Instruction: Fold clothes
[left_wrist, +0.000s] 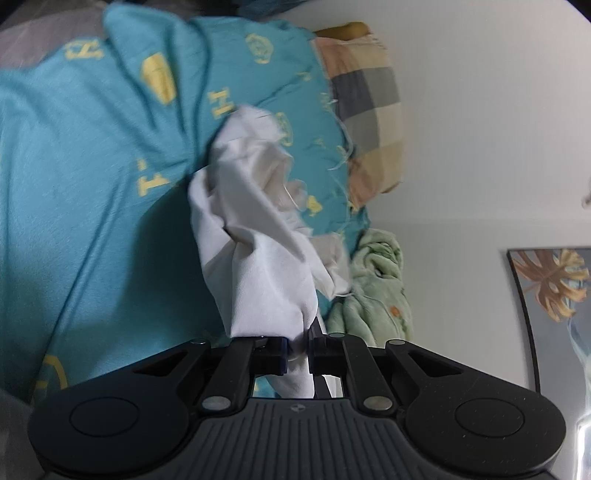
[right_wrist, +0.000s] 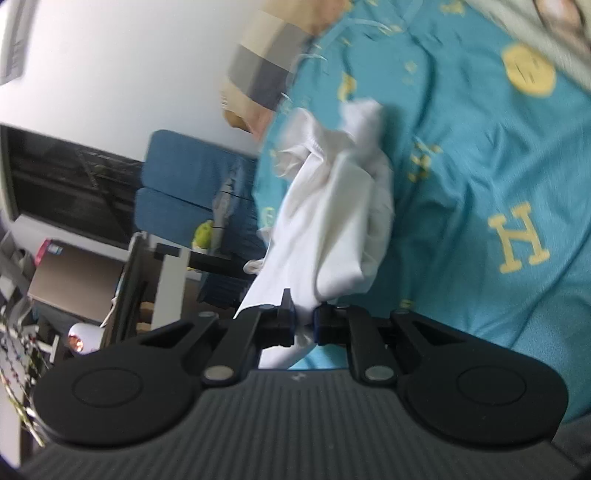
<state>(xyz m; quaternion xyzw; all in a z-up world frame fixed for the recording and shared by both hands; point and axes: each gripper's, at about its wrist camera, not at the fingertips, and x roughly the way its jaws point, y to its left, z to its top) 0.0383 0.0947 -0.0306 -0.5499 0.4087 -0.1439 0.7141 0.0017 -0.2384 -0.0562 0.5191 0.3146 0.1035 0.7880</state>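
Note:
A crumpled white garment (left_wrist: 255, 221) hangs bunched above the teal bedspread (left_wrist: 74, 184) in the left wrist view. My left gripper (left_wrist: 299, 350) is shut on one end of it, the cloth pinched between the black fingers. In the right wrist view the same white garment (right_wrist: 332, 214) trails away from my right gripper (right_wrist: 303, 325), which is shut on another part of it. The cloth is twisted and blurred, so its shape and edges are hard to read. The teal bedspread (right_wrist: 480, 166) with yellow letters lies beneath it.
A checked pillow (left_wrist: 365, 122) and a pale green blanket (left_wrist: 376, 288) lie by the white wall. A framed picture (left_wrist: 554, 295) hangs there. Off the bed in the right wrist view stand a blue chair (right_wrist: 184, 192), a dark screen (right_wrist: 66, 184) and a cluttered desk (right_wrist: 74, 280).

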